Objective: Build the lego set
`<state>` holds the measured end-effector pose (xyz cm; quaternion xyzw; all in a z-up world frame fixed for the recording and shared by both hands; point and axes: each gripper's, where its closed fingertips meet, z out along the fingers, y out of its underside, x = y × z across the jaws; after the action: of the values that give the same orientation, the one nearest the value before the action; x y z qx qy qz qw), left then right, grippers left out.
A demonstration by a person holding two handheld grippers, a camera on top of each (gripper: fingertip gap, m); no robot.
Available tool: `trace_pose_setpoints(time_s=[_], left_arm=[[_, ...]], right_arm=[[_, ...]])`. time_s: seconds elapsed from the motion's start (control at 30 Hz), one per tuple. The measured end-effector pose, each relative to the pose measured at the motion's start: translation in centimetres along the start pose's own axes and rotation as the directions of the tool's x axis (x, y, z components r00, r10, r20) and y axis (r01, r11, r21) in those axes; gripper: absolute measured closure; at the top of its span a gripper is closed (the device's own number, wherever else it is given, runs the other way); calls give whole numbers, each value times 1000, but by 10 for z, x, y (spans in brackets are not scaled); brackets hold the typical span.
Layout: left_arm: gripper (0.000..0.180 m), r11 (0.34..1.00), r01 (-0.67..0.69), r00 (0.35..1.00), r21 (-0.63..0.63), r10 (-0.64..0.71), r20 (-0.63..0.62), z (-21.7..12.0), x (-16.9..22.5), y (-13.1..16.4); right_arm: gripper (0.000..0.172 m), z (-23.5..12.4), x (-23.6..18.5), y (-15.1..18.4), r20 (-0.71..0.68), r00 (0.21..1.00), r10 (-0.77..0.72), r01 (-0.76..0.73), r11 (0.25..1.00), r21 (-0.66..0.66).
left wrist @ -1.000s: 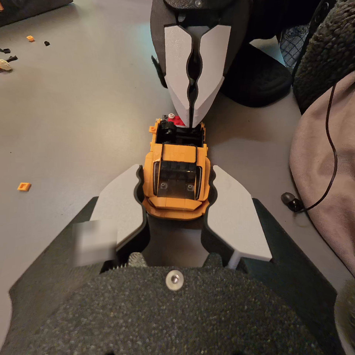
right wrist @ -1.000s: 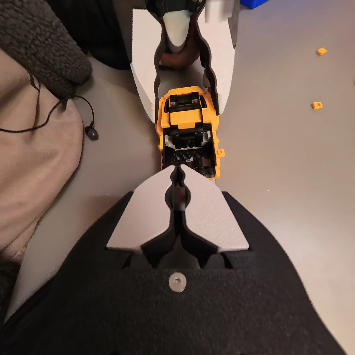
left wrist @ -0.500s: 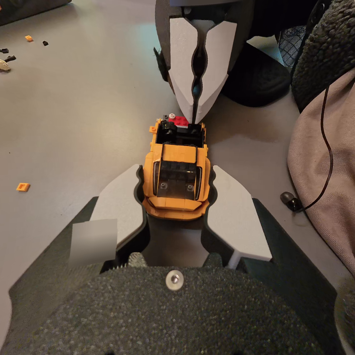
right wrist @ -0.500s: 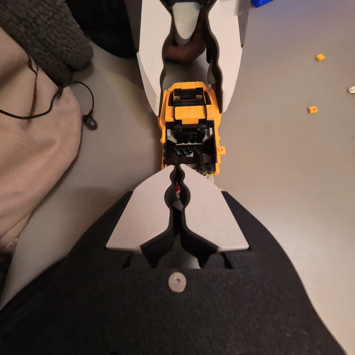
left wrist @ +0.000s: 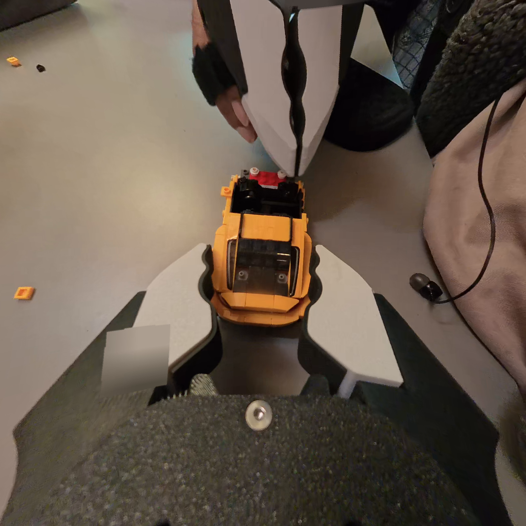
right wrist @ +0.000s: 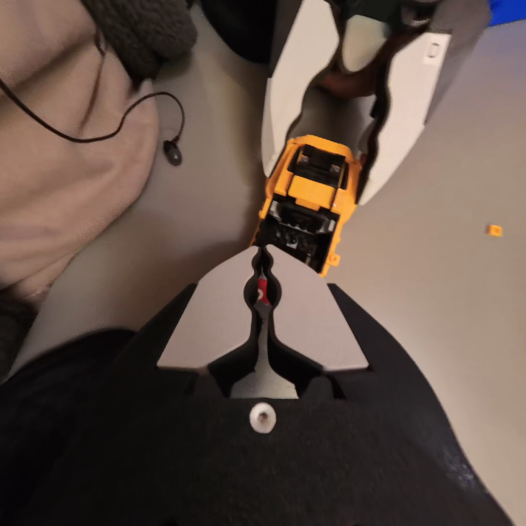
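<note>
Fingers of the left gripper (left wrist: 260, 273) stand wide apart, their dark wavy pads pressed against the two flanks of an orange toy car built of plastic bricks (left wrist: 263, 256) — the grasp falls at the glazed cabin end, with the low orange bumper lying between the finger roots. The car rests on a smooth grey tabletop (left wrist: 113, 170); its far end is an open black compartment backed by a small red brick (left wrist: 264, 178) carrying white round studs.

Fingers of the right gripper (right wrist: 262, 250) are closed tip to tip. Seen from the left wrist, the joined tips (left wrist: 296, 168) come down onto the far edge of the car, just beside the red brick; whether anything is pinched between them cannot be told. A person's fingertips (left wrist: 239, 119) in a black fingerless cuff show beside that gripper.

- Right wrist view: the car (right wrist: 310, 199) lies obliquely, the open compartment nearest, the left gripper's white fingers (right wrist: 281, 113) flanking its far end.
- Loose pieces: small orange square bricks (left wrist: 24, 293) (left wrist: 12, 60) and a black bit (left wrist: 40, 67), well apart from the car.
- Beige fabric (left wrist: 484, 227) with a thin black cord and earbud (left wrist: 424, 286), beside dark fleece (left wrist: 469, 71).
</note>
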<state>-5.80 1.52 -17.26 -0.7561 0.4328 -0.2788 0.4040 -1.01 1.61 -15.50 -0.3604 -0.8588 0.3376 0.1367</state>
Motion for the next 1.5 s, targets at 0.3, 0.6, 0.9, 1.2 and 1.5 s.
trace_pose_setpoints(time_s=[0.3, 0.6, 0.9, 1.2, 1.5], left_arm=[[116, 999, -48, 995, 0, 47, -85, -2, 3, 1], [116, 994, -111, 970, 0, 108, -220, -7, 7, 3], [121, 990, -143, 942, 5, 137, -306, -10, 8, 4], [121, 989, -146, 942, 5, 140, -304, -10, 8, 3], [121, 989, -146, 943, 6, 141, -301, -10, 8, 3]], right_arm=[[137, 15, -7, -3, 182, 983, -17, 36, 995, -97], [140, 18, -12, 4, 206, 941, -269, 311, 927, -211], [145, 31, -20, -1, 185, 891, -414, 447, 870, -208], [152, 33, -19, 0, 217, 870, -443, 486, 844, -226], [153, 33, -20, 1, 219, 868, -446, 490, 839, -236]])
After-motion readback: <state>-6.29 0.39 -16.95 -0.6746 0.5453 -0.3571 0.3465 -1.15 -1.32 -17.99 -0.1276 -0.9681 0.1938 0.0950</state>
